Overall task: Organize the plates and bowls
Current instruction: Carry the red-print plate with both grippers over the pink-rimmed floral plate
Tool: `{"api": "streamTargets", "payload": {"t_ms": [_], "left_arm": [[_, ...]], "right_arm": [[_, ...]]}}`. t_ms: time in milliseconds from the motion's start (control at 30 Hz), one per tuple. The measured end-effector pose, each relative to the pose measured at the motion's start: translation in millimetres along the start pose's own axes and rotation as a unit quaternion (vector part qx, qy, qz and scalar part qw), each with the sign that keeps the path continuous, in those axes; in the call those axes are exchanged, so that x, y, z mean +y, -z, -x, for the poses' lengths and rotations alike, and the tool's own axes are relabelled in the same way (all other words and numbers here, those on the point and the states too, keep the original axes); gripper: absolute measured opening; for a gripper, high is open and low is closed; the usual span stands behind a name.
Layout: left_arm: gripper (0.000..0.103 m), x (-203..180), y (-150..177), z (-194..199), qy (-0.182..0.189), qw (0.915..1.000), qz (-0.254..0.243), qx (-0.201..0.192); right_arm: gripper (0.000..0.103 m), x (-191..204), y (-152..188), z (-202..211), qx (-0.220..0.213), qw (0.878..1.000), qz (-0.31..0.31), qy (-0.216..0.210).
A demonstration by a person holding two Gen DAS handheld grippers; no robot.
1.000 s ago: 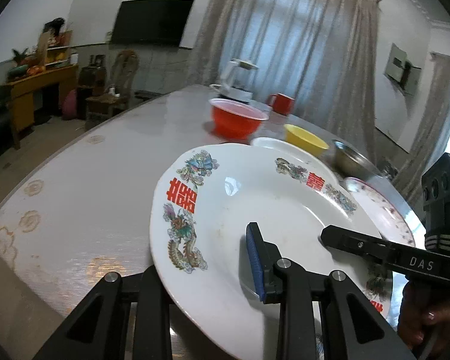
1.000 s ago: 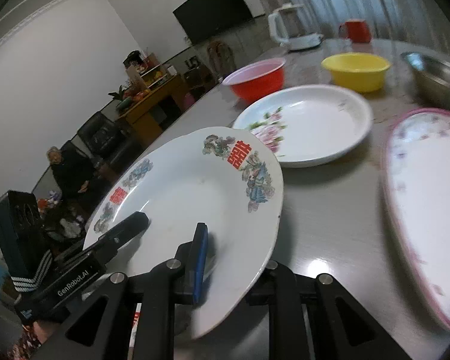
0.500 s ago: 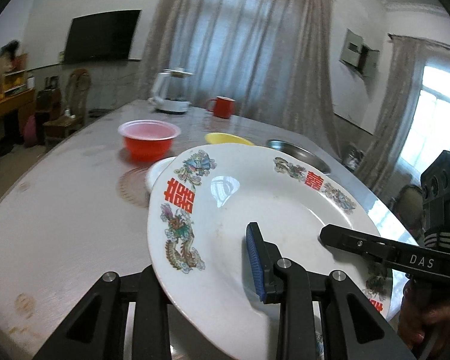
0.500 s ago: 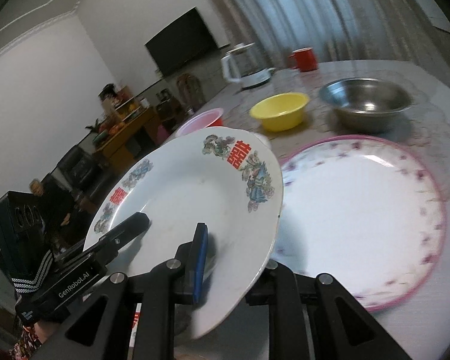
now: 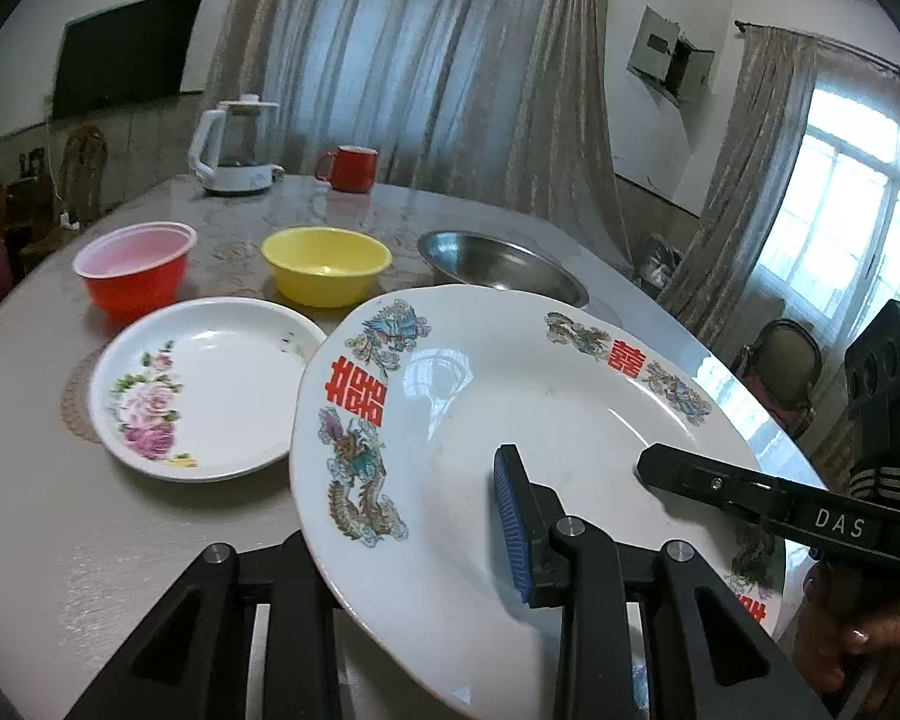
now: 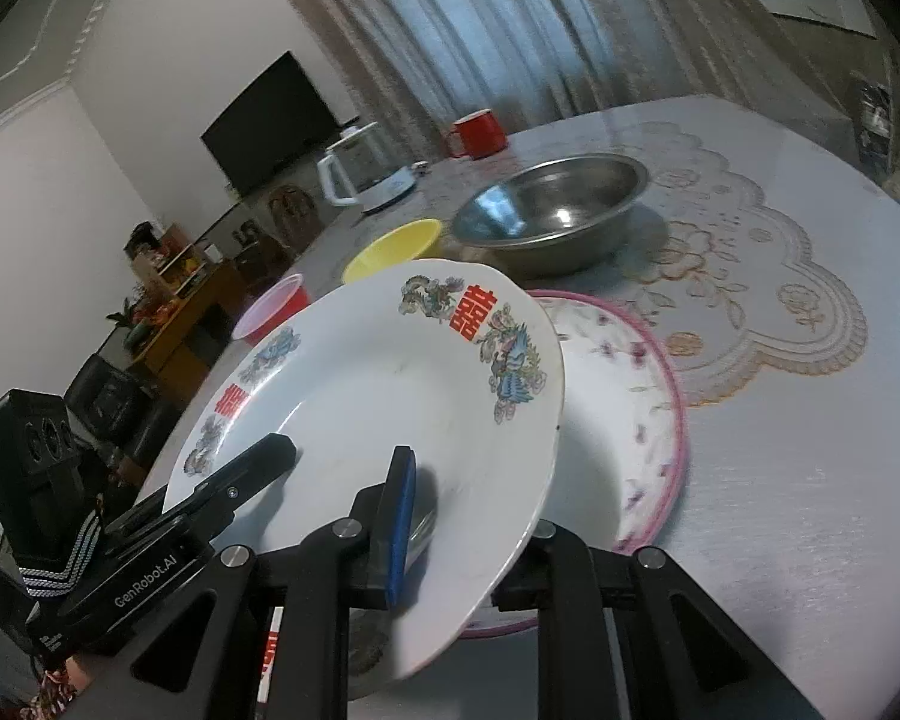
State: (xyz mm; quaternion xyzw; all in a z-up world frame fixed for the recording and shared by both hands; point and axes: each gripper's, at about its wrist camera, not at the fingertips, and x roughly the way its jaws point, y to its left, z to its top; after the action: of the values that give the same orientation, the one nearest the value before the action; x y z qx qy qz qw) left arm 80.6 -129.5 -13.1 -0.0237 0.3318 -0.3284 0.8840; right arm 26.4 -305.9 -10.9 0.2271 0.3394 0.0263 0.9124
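1. Above the surface (image 6: 798,480), the dragon plate (image 5: 510,420) hangs tilted, each rim pinched by one tool: left tool (image 5: 414,546), right tool (image 6: 468,528).
2. The pink-rimmed plate (image 6: 642,396) lies directly beneath its right edge (likely the stacking spot).

Opposed close wrist views, shared plate (image 5: 510,396)
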Motion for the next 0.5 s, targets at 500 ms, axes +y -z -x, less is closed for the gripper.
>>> {"api": "streamTargets", "payload": {"t_ms": [500], "left_arm": [[0.036, -17, -10, -38, -0.006, 0.9982, -0.006, 0.059]], "right_arm": [[0.021, -34, -5, -8, 0.027, 0.998, -0.045, 0.021]]}}
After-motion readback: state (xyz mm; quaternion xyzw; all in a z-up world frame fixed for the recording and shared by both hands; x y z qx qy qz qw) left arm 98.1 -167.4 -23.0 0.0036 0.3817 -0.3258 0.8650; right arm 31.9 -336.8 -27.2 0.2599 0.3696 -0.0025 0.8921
